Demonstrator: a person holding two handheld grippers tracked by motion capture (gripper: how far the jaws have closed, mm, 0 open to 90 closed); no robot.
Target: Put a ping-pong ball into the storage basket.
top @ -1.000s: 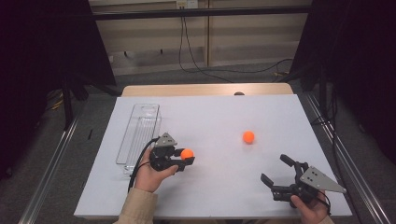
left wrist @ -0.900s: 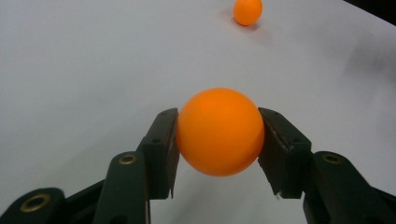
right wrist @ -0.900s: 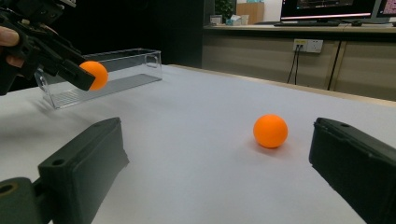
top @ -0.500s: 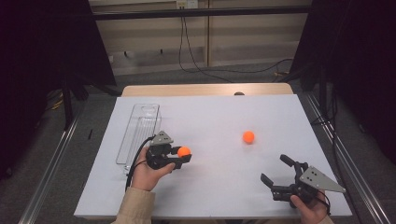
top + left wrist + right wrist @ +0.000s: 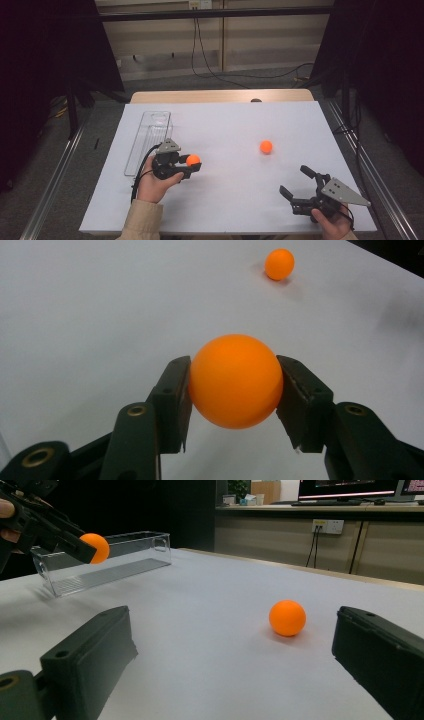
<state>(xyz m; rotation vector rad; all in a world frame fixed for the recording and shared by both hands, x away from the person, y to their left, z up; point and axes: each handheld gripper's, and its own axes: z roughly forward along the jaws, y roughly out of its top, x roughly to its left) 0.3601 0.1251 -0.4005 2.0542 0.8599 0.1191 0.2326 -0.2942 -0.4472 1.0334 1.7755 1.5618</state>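
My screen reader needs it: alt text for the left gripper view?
The left tongs clamp an orange ball between two black jaws above a white table. A second orange ball lies farther off.

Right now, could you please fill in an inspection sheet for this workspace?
Surface: white table, flat, no spills seen.
Job's things: one orange ball clamped in the left gripper, lifted off the table; a second orange ball lies loose right of centre; a clear plastic tray sits at the left, nothing seen in it.
Clutter: nothing seen.
Grippers: left shut on its ball beside the tray; right gripper open, near the front right corner, jaws facing the loose ball.
Cables: a black cable trails from the left gripper; more cables on the floor behind.
Surroundings: dark curtains at both sides.
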